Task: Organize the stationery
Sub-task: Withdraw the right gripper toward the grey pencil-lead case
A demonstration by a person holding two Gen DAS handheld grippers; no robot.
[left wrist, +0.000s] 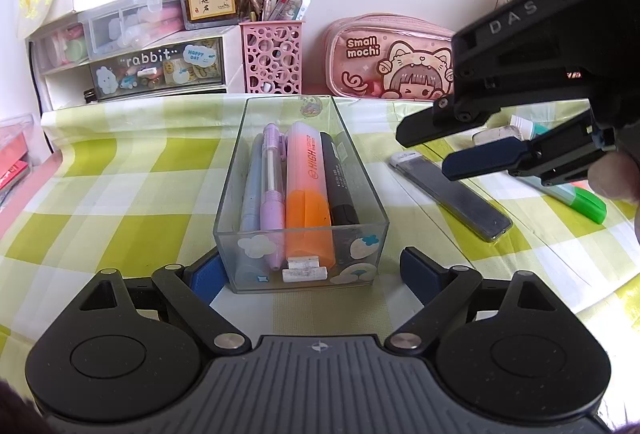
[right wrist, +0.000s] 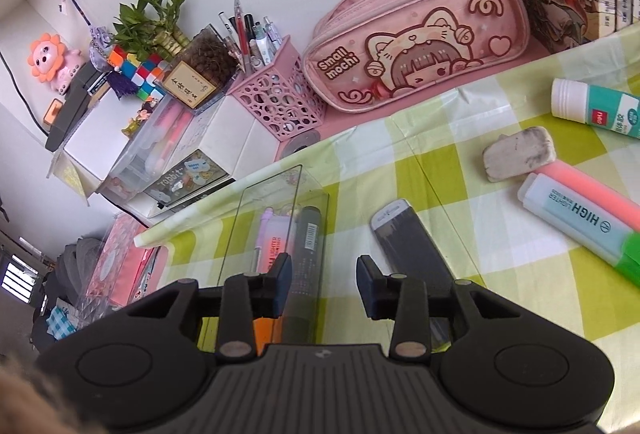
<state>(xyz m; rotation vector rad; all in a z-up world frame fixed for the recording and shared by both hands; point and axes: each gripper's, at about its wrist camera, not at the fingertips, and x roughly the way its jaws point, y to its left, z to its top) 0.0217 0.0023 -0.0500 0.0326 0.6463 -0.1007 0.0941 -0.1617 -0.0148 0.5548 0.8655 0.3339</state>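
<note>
Four pens lie lengthwise in the clear tray [left wrist: 300, 190] mid-bench; the left gripper [left wrist: 308, 270] straddles its near end, apparently steadying it. The right gripper [right wrist: 324, 284], parted and empty, hovers at the tray's right wall, near the loose case [right wrist: 412, 254].

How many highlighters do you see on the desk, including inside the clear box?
3: the orange highlighter lies in the clear box; the green highlighter and pink highlighter lie side by side on the tablecloth. Others may be hidden.
</note>
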